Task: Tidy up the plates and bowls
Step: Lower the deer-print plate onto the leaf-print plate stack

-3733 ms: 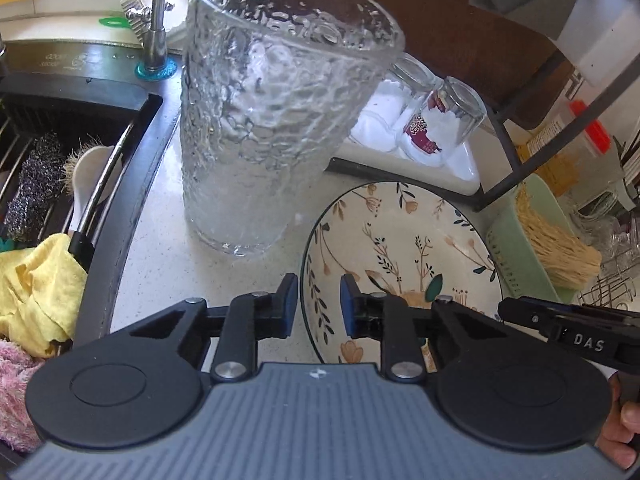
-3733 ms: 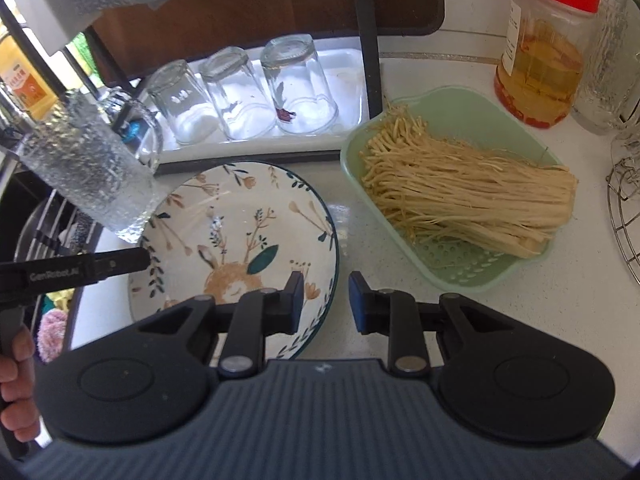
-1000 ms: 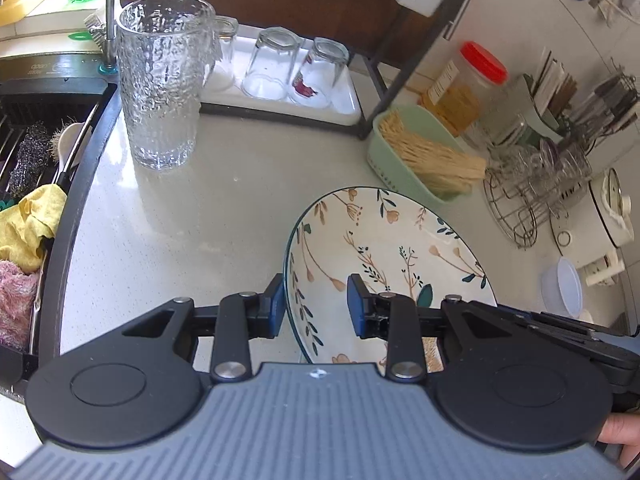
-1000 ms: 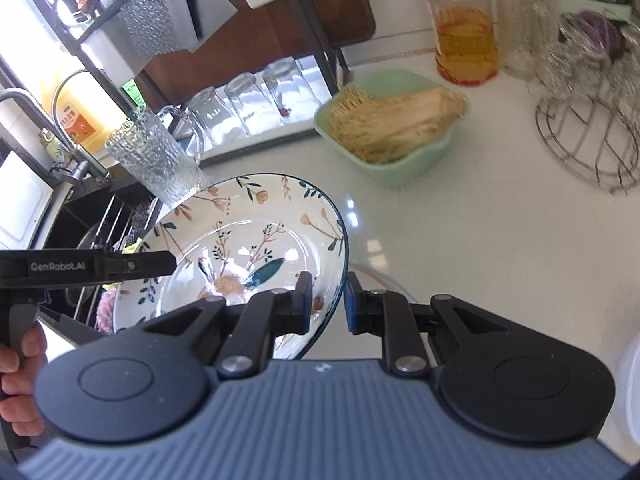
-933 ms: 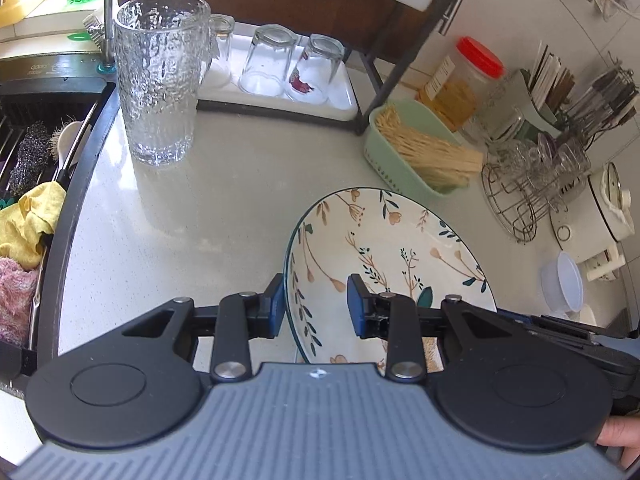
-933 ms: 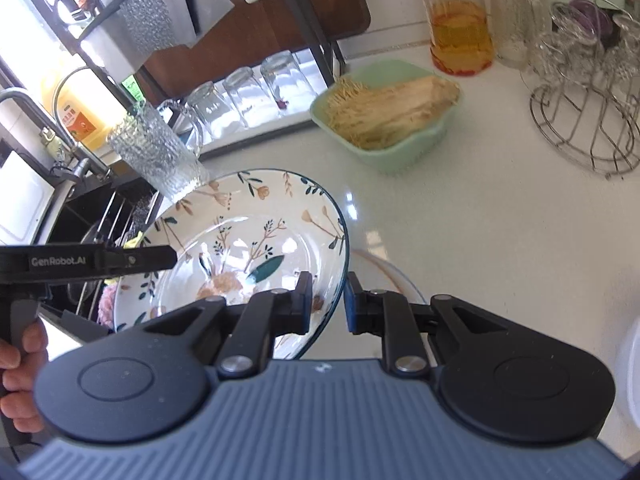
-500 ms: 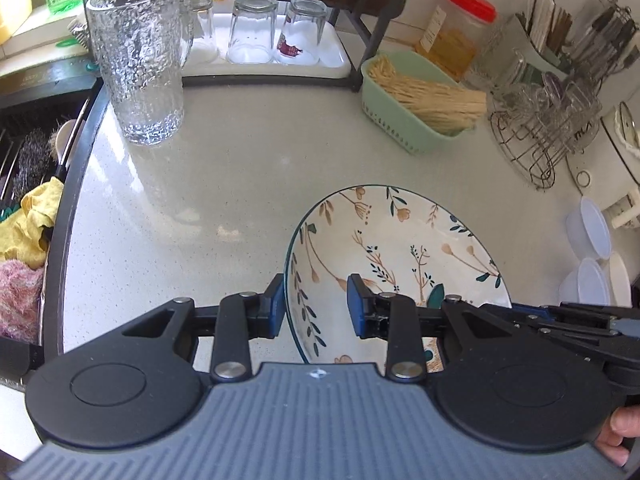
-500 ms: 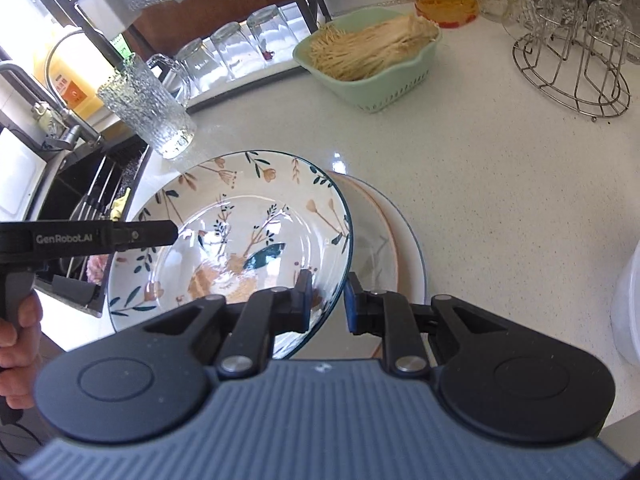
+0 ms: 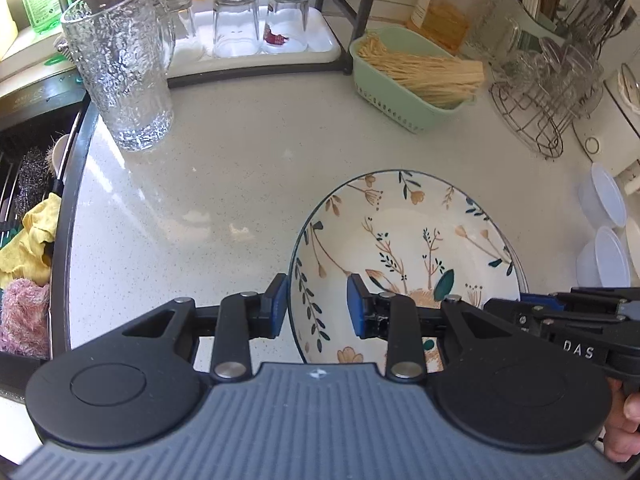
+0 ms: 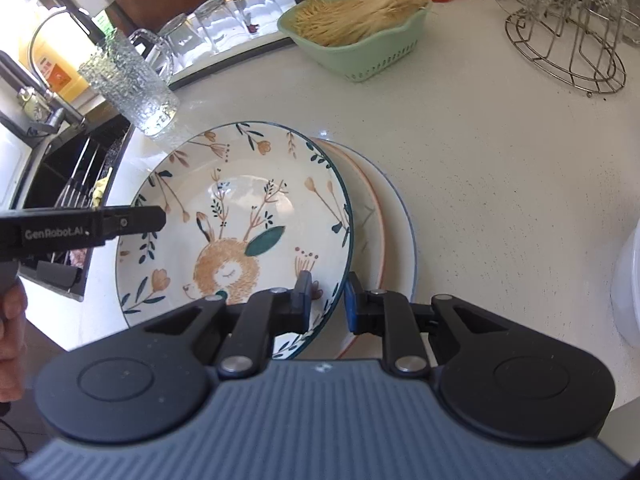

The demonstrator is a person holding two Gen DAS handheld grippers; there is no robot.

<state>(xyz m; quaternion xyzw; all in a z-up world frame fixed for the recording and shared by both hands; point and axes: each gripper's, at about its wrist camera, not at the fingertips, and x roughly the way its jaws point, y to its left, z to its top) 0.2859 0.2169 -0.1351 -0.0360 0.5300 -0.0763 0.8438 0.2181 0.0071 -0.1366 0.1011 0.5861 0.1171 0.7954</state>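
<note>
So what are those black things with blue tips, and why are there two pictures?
They are tongs that a person holds, one in each hand, and each has a camera looking along its tips. One picture comes from the left tongs, the other from the right tongs. Together they pinch the rim of a flowery bowl on opposite sides. Under it sits a stack of plates on the white counter. Further back stand a big glass jug and a green basket of noodles.
</note>
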